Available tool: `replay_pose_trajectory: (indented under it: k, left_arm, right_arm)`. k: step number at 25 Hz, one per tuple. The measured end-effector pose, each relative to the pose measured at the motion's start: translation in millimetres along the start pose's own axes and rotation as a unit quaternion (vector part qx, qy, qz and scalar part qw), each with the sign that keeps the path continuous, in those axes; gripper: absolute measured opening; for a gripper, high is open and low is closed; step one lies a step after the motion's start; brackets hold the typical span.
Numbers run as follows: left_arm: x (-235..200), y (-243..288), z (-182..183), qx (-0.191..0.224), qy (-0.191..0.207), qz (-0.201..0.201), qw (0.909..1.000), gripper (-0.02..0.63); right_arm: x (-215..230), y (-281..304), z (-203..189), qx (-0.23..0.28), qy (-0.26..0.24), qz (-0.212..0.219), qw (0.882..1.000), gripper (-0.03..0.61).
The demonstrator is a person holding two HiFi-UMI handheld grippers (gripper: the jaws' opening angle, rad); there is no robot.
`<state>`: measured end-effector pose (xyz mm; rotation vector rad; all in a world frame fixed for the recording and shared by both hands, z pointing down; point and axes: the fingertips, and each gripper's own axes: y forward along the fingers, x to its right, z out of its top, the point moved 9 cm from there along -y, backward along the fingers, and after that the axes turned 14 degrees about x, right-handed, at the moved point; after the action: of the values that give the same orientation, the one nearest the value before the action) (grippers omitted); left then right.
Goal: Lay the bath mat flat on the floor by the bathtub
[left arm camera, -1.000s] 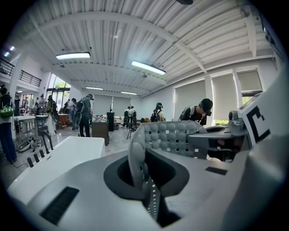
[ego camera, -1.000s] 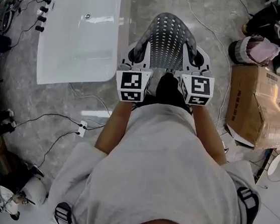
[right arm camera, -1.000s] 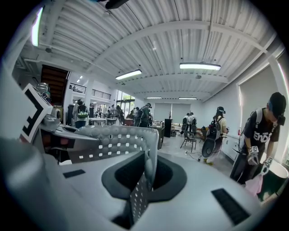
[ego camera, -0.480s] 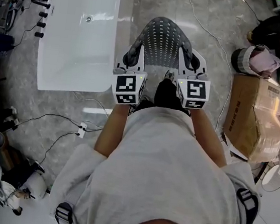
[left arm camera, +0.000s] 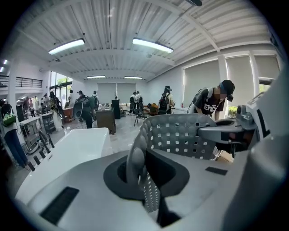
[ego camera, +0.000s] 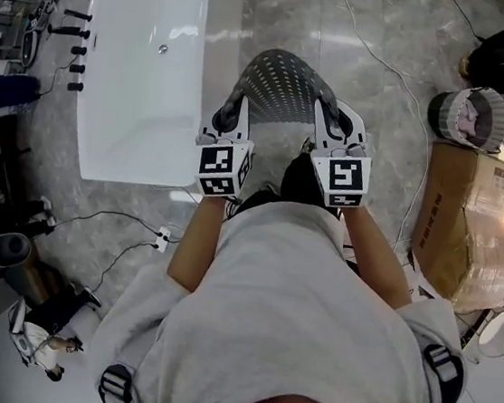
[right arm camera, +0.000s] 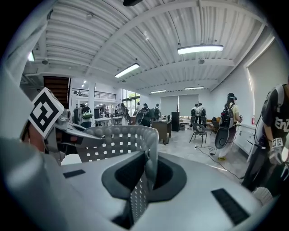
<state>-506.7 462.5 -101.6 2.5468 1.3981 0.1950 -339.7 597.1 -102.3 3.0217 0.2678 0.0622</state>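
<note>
A grey perforated bath mat (ego camera: pixel 283 83) hangs arched between my two grippers above the marble floor, just right of the white bathtub (ego camera: pixel 140 73). My left gripper (ego camera: pixel 233 110) is shut on the mat's left edge. The right gripper (ego camera: pixel 328 119) is shut on its right edge. In the left gripper view the mat (left arm camera: pixel 183 135) curves up out of the shut jaws (left arm camera: pixel 145 178), and the tub (left arm camera: pixel 67 151) lies to the left. In the right gripper view the mat (right arm camera: pixel 115 142) rises from the shut jaws (right arm camera: pixel 143 180), with the left gripper (right arm camera: pixel 45 118) beyond it.
A cardboard box (ego camera: pixel 473 223) and a round basket with pink cloth (ego camera: pixel 470 118) stand to the right. Cables and a power strip (ego camera: pixel 164 238) lie on the floor near the tub's near end. Black tap fittings (ego camera: pixel 76 38) sit left of the tub. Several people stand far off.
Both grippers have carried the mat forward along the tub and a little lower. The mat's arch looks flatter. Both grips are unchanged.
</note>
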Motion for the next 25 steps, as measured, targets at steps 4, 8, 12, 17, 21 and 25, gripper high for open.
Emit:
replay_pose_trajectory:
  k: [4, 8, 12, 17, 21, 25]
  left_arm:
    - [11, 21, 0, -0.009, -0.003, 0.005, 0.9999, 0.029]
    - [22, 36, 3, -0.007, -0.004, 0.012, 0.9999, 0.029]
    - [27, 43, 10, -0.006, -0.004, 0.013, 0.9999, 0.029]
    - [23, 49, 19, 0.005, -0.012, 0.014, 0.9998, 0.029]
    - [21, 49, 15, 0.01, -0.019, 0.02, 0.9996, 0.029]
    - [10, 56, 13, 0.014, -0.021, 0.023, 0.9994, 0.029]
  right_arm:
    - [26, 2, -5, -0.005, 0.002, 0.004, 1.0, 0.025]
    - [47, 9, -6, -0.005, -0.007, 0.018, 1.0, 0.025]
    - [62, 14, -2, -0.001, -0.01, 0.017, 1.0, 0.025]
    - [74, 24, 3, 0.01, -0.014, 0.013, 1.0, 0.025]
    - [78, 27, 0, 0.007, -0.018, 0.014, 1.0, 0.025]
    - [74, 38, -1, 0.007, -0.026, 0.017, 1.0, 0.025]
